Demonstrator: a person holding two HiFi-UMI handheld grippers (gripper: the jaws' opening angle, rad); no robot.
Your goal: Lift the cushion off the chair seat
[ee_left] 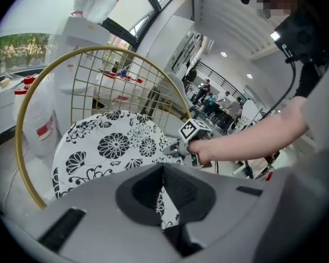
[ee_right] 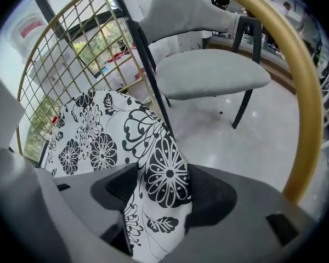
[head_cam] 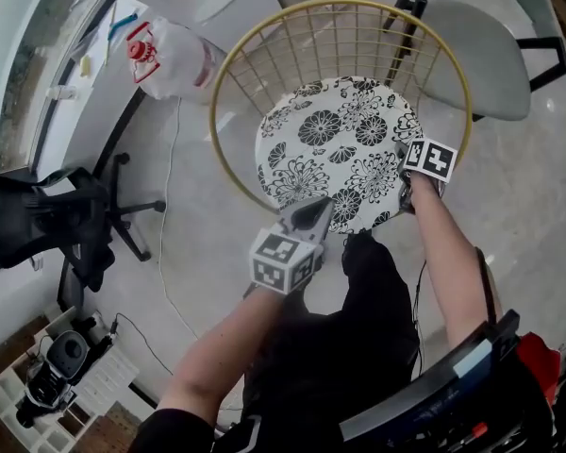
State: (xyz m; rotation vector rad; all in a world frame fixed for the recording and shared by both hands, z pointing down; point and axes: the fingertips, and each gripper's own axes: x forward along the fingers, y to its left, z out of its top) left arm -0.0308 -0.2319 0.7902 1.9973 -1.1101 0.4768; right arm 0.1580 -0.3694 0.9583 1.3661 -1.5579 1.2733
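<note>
Floral seat cushion (head_cam: 340,149) is pictured lying in a gold wire chair (ee_right: 310,97), its right rim straddled by the wide-spread right hand-held gripper (ee_right: 156,188). The left hand-held gripper (ee_left: 163,175), jaws narrowed tip to tip, is poised at its near edge.

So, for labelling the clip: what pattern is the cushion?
The cushion is white with black flowers, clearest in the head view.

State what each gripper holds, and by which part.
Right gripper: open, straddling the cushion rim, not gripping. Left gripper: shut at its near edge; hold unclear.
</note>
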